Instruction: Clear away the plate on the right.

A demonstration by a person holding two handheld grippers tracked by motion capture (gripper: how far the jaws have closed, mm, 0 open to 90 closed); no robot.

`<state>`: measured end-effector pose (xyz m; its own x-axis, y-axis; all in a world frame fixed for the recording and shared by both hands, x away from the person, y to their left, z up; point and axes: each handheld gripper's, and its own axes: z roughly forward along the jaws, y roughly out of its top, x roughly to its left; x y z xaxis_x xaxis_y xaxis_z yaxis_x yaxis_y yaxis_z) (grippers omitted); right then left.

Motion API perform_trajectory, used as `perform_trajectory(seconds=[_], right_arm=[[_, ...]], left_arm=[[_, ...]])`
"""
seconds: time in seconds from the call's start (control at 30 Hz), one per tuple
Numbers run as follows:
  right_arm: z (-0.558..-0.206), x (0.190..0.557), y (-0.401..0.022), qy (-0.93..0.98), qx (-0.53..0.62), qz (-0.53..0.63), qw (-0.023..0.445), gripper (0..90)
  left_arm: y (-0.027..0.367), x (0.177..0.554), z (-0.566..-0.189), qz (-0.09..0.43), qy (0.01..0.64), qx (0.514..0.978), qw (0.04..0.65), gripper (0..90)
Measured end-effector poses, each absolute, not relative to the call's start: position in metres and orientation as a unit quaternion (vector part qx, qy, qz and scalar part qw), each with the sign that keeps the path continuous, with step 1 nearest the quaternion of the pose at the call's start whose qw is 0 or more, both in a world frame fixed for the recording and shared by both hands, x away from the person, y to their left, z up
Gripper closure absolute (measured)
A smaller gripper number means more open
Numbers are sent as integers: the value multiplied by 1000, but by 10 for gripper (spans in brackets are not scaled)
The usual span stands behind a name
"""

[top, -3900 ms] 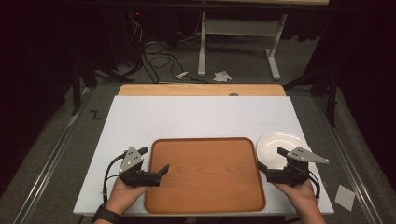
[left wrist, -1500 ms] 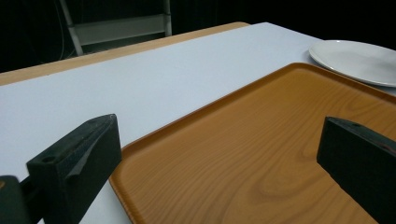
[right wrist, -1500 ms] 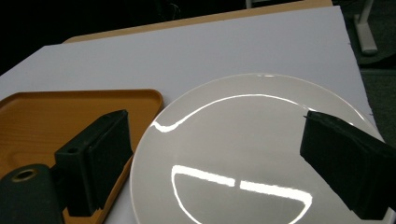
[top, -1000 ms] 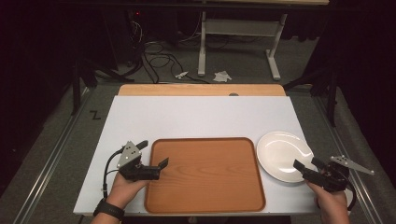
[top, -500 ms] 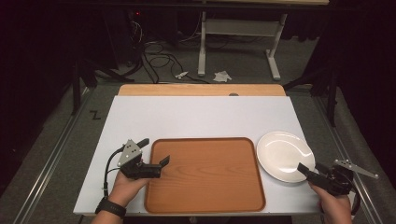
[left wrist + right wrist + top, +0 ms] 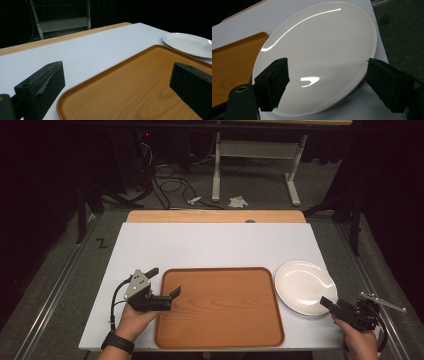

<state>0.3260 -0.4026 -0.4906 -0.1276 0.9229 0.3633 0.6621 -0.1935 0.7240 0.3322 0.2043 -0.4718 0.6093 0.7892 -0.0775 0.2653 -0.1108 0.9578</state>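
Note:
A brown wooden tray (image 6: 220, 320) lies on the white table, with a white plate (image 6: 302, 285) just to its right. My left gripper (image 6: 166, 280) rests at the tray's left edge, open. In the left gripper view (image 6: 116, 75) one jaw stands over the table and the other over the tray (image 6: 125, 85), with nothing pinched. My right gripper (image 6: 332, 304) points at the plate's near right rim. Its jaws (image 6: 327, 70) have just been closing a little and still stand open, with the plate's (image 6: 319, 42) rim between them and the pads off it.
The white table top (image 6: 215, 245) has a bare wooden strip (image 6: 215, 216) along its far edge. Beyond it are a grey floor, cables and a white metal stand (image 6: 255, 170). The plate sits close to the table's right edge.
Since the earliest frame my right gripper has left the tray's right edge and shifted right and nearer, to the plate's near rim. In the last second it barely moved. The left gripper stayed put.

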Motion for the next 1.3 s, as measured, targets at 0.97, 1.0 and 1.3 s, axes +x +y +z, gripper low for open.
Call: perform_trajectory(seconds=[0.97, 1.0, 1.3], right_arm=[[-502, 334, -419, 524, 721, 454, 13, 358], [-502, 334, -419, 524, 721, 454, 13, 358], [-506, 336, -420, 521, 721, 457, -3, 456]], left_arm=[[203, 330, -472, 239, 367, 712, 550, 5], [203, 330, -472, 239, 367, 712, 549, 5], [203, 329, -471, 238, 366, 711, 551, 5]])
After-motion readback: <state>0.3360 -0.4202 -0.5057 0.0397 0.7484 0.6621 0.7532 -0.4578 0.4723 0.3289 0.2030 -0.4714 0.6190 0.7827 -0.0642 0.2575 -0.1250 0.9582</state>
